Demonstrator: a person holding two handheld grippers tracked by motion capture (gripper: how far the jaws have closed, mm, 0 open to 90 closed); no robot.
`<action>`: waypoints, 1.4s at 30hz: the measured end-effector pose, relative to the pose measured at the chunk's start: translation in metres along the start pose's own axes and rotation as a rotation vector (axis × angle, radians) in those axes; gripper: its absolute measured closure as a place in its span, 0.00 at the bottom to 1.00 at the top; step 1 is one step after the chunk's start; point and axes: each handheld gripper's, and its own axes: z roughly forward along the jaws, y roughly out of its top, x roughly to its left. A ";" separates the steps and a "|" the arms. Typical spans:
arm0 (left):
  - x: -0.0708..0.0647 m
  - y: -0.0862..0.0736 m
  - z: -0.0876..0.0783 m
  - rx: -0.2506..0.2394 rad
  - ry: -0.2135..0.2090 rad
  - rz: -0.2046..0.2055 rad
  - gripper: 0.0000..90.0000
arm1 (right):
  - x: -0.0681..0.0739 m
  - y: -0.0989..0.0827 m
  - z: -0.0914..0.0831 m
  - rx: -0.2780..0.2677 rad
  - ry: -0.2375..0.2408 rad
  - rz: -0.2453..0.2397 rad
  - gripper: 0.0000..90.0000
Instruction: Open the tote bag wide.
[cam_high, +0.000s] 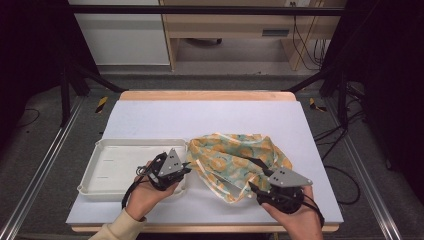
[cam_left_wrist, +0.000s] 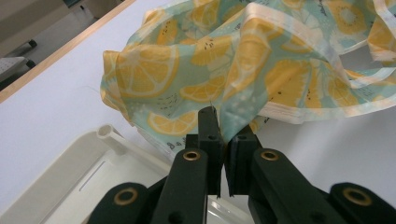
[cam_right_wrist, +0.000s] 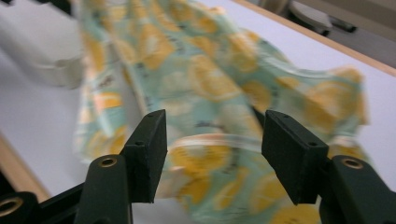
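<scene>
Currently left gripper (cam_left_wrist: 223, 135) is clamped on the cloth's (cam_high: 235, 155) edge, pinning it beside the tray (cam_high: 107, 187) as an anchor. Right gripper (cam_right_wrist: 212, 140) gapes wide, cloth between the jaws but ungripped, probably lining up a regrip.

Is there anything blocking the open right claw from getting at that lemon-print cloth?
Nothing visible does. The right claw stands open with the lemon-print cloth right between and beyond its jaws, pads not pressing it. The left claw is already shut on the cloth's edge.
</scene>
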 end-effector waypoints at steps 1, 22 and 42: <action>0.000 0.000 0.000 0.001 -0.002 0.004 0.97 | -0.005 0.001 -0.001 -0.001 -0.017 0.012 0.44; -0.011 -0.001 0.006 0.038 -0.050 0.038 0.97 | -0.050 -0.011 0.037 0.133 -0.161 0.169 0.50; 0.009 -0.004 -0.012 0.035 -0.016 -0.007 0.65 | -0.055 -0.045 0.017 0.048 -0.210 0.163 0.97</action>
